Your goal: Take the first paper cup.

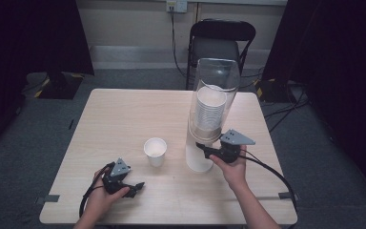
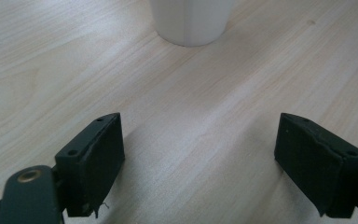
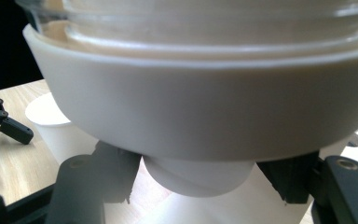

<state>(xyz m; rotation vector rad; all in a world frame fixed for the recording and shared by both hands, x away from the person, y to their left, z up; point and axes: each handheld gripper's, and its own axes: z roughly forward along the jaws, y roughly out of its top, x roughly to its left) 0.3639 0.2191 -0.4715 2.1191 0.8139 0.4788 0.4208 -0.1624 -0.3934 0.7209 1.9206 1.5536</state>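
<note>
High view: a tall clear plastic cup dispenser (image 1: pixel 213 112) on a white base stands at 3 o'clock on the light wooden table (image 1: pixel 124 114), a stack of ribbed white paper cups (image 1: pixel 208 110) inside. A single white paper cup (image 1: pixel 155 151) stands at 6 o'clock.

Left gripper view: left gripper (image 2: pixel 200 163) gapes wide, empty.

Right gripper view: right gripper (image 3: pixel 200 182) flanks the protruding bottom cup (image 3: pixel 200 175); contact unclear.

A light wood-grain counter (image 1: pixel 124 114) is being seen from above, standing on grey carpet. A tall cup dispenser (image 1: pixel 208 114) is being carried on it toward the right side. A single white paper cup (image 1: pixel 155 151) is being supported upright to the dispenser's left, near it, not touching.
</note>
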